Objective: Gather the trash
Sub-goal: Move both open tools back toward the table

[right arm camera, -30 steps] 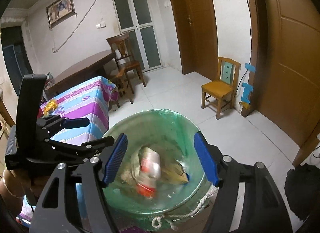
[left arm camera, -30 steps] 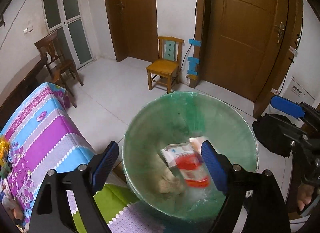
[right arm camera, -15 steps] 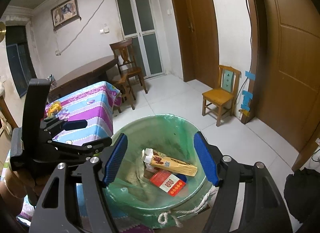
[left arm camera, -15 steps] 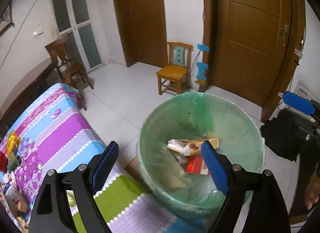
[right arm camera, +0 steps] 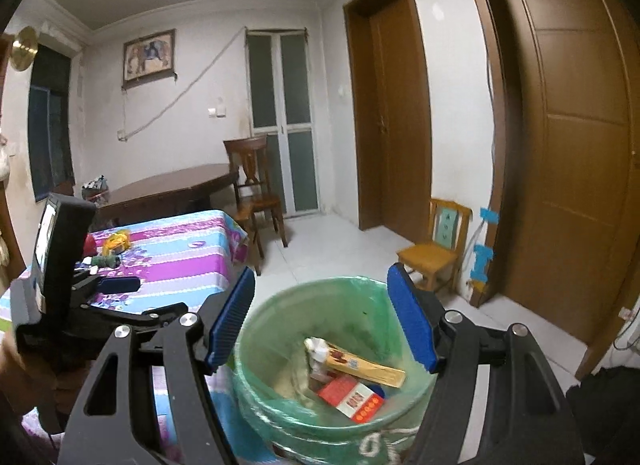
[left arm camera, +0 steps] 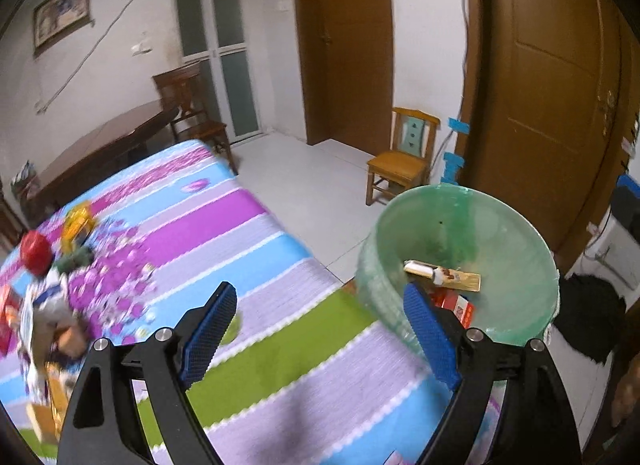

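1. The bin (right arm camera: 340, 349) stands just beside the striped table (left arm camera: 224, 265), so trash drops in easily.
2. More litter (left arm camera: 60, 265) waits on the table's far end from the bin.
3. My left gripper (left arm camera: 320, 335) and right gripper (right arm camera: 322, 319) gape wide, empty; long carton (right arm camera: 360, 365) and red box (right arm camera: 352, 397) lie inside the bin.

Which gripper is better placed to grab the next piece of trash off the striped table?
Left. The left gripper, open and empty, faces the clutter; the right gripper faces the bin.
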Motion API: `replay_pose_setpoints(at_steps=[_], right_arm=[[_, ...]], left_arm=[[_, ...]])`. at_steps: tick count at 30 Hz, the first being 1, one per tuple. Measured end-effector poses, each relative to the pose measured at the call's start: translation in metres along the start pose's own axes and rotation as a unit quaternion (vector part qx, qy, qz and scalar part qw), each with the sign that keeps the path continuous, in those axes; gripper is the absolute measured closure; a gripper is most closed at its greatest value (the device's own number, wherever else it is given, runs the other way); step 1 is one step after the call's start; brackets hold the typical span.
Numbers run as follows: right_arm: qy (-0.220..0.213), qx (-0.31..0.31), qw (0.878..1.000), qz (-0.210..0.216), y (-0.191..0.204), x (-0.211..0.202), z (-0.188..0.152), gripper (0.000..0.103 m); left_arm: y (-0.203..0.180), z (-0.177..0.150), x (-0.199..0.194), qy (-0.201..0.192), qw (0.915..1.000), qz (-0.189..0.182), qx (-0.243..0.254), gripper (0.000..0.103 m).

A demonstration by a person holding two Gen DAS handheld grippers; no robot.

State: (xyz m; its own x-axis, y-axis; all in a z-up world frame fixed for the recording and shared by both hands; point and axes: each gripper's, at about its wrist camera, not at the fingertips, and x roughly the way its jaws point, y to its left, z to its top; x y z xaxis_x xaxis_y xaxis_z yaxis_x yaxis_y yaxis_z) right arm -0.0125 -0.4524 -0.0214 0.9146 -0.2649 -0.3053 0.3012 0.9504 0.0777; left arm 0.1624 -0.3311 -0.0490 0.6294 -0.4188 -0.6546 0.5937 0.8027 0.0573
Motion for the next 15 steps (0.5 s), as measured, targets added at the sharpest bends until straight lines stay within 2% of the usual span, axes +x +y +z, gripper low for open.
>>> replay_pose_setpoints(at_steps=[9,15], right_arm=[[0.029,-0.039,0.996,0.070,0.063,0.031,-0.006,0.037],[0.041,-0.105,0.984,0.141,0.131,0.049,-0.004,0.037]], left_arm=[[0.078,-0.030,-0.056,-0.021,0.9975,0.030,-0.060,0.017],[0.158,-0.042,-0.096,-0.034,0.9884,0.065,-0.133,0.017]])
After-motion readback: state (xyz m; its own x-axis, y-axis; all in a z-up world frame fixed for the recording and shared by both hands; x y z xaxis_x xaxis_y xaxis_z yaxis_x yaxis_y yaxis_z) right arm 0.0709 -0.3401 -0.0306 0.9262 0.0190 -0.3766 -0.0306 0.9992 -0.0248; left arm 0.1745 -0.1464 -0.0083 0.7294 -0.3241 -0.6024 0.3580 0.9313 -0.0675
